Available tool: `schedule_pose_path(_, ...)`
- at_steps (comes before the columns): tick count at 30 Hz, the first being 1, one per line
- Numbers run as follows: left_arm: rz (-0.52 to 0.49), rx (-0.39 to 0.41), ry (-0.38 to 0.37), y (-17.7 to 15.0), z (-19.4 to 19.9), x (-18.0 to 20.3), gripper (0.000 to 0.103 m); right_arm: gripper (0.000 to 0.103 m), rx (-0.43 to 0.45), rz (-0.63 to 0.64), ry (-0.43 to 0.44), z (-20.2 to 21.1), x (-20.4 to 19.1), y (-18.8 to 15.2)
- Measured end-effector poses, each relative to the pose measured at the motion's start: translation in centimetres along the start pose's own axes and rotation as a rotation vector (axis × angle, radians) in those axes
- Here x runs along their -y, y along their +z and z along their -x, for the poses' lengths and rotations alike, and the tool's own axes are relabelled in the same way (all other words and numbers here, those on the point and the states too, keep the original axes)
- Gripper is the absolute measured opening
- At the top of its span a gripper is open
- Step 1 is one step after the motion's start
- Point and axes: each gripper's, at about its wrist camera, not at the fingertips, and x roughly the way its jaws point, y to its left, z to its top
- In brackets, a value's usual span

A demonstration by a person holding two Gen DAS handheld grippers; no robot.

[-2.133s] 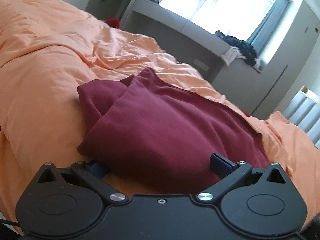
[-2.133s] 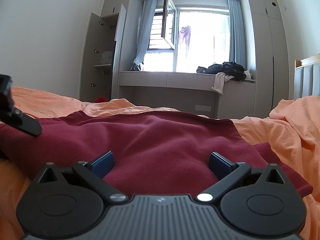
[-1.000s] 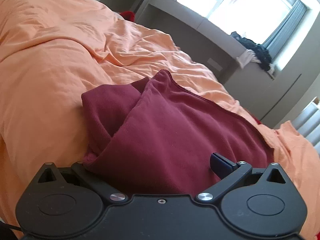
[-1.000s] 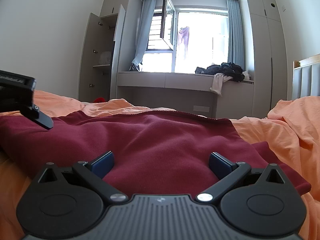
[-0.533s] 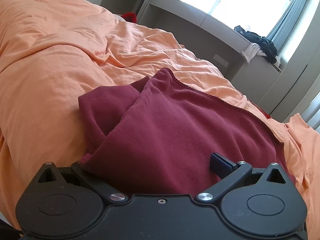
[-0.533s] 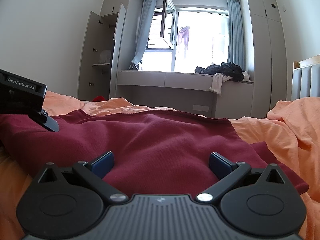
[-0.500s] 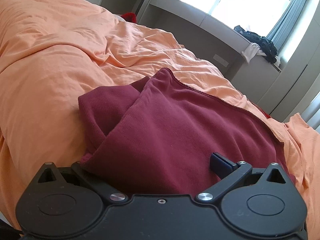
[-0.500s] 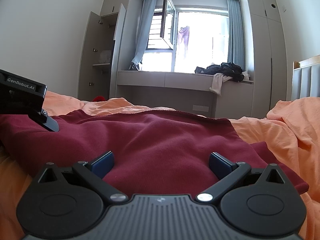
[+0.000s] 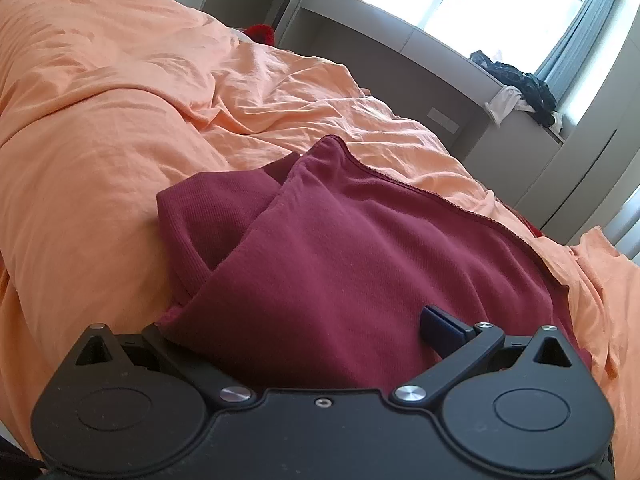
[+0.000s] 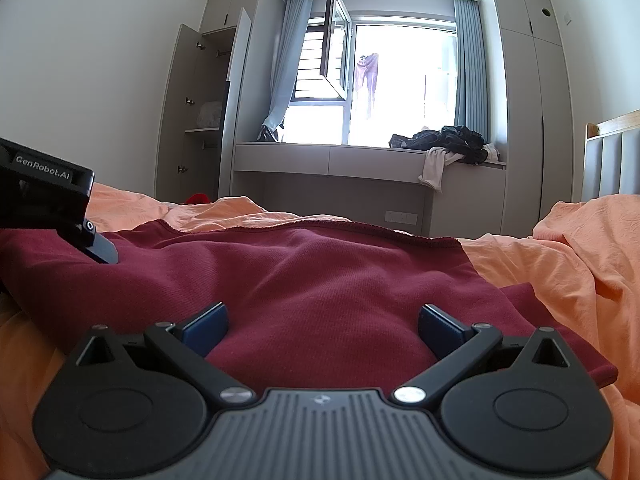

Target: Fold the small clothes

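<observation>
Both tongs spread wide, maroon garment (image 9: 340, 264) unmoved, left tongs (image 10: 52, 204) nearer.

left tool (image 9: 304, 328): fingers spread wide | right tool (image 10: 322, 326): fingers spread wide

A: Open crumpled orange cotton bedsheet (image 9: 120, 128) left of the folded maroon knit garment (image 9: 340, 264); passage clear there.

B: Right side clear too. Black left gripper (image 10: 96, 250) rests on the garment's left end.
</observation>
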Motion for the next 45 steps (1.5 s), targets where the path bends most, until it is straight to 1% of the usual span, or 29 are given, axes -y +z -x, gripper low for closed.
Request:
schedule_pose_path(3,0.019,0.008,-0.002,0.0,0.1,-0.2,0.102,0.103,-0.003,0.001,-0.003,0.0,-0.1,0.0)
schedule_pose_path(5,0.036,0.018,0.007,0.0,0.2,-0.4,0.095,0.103,-0.007,0.005,-0.005,0.1,-0.1,0.1)
schedule_pose_path(9,0.056,0.039,0.033,0.1,0.4,-0.5,0.086,0.103,-0.011,0.01,-0.004,0.1,-0.1,0.2)
schedule_pose_path(16,0.033,0.077,0.081,0.1,0.9,0.1,0.064,0.103,-0.017,0.018,-0.005,0.1,-0.2,0.3)
schedule_pose_path(18,0.039,0.082,0.084,0.1,1.0,0.0,0.057,0.103,-0.017,0.02,-0.004,0.2,-0.1,0.3)
schedule_pose_path(20,0.045,0.087,0.082,0.2,1.2,0.0,0.047,0.103,-0.019,0.023,-0.005,0.2,-0.2,0.3)
schedule_pose_path(21,0.045,0.09,0.082,0.2,1.3,0.0,0.044,0.103,-0.02,0.025,-0.005,0.2,-0.1,0.4)
schedule_pose_path(23,0.03,0.097,0.086,0.3,1.4,0.3,0.035,0.103,-0.025,0.03,-0.003,0.2,-0.1,0.5)
schedule_pose_path(24,0.018,0.103,0.089,0.4,1.5,0.5,0.033,0.103,-0.027,0.033,-0.001,0.3,-0.1,0.6)
schedule_pose_path(26,0.0,0.112,0.09,0.4,1.7,0.7,0.025,0.103,-0.032,0.04,0.003,0.3,-0.1,0.7)
schedule_pose_path(28,-0.016,0.122,0.085,0.6,1.8,1.0,0.019,0.103,-0.036,0.05,0.01,0.4,0.1,0.8)
schedule_pose_path(29,-0.023,0.127,0.081,0.7,1.9,1.1,0.017,0.103,-0.038,0.055,0.014,0.5,0.1,0.9)
schedule_pose_path(33,-0.087,0.16,0.064,1.2,2.4,2.5,0.015,0.103,-0.054,0.068,0.034,0.6,0.4,1.3)
schedule_pose_path(37,-0.199,0.204,0.019,2.2,3.4,5.1,0.014,0.103,-0.076,0.08,0.053,0.6,0.9,2.1)
schedule_pose_path(39,-0.267,0.225,-0.018,2.9,4.0,6.9,0.014,0.103,-0.082,0.094,0.048,0.8,1.5,2.8)
schedule_pose_path(41,-0.324,0.236,-0.067,3.5,4.4,8.8,0.014,0.103,-0.066,0.093,0.022,1.2,2.4,3.5)
schedule_pose_path(45,-0.429,0.228,-0.187,4.0,4.9,13.6,0.014,0.103,-0.028,0.08,-0.09,1.6,5.6,5.4)
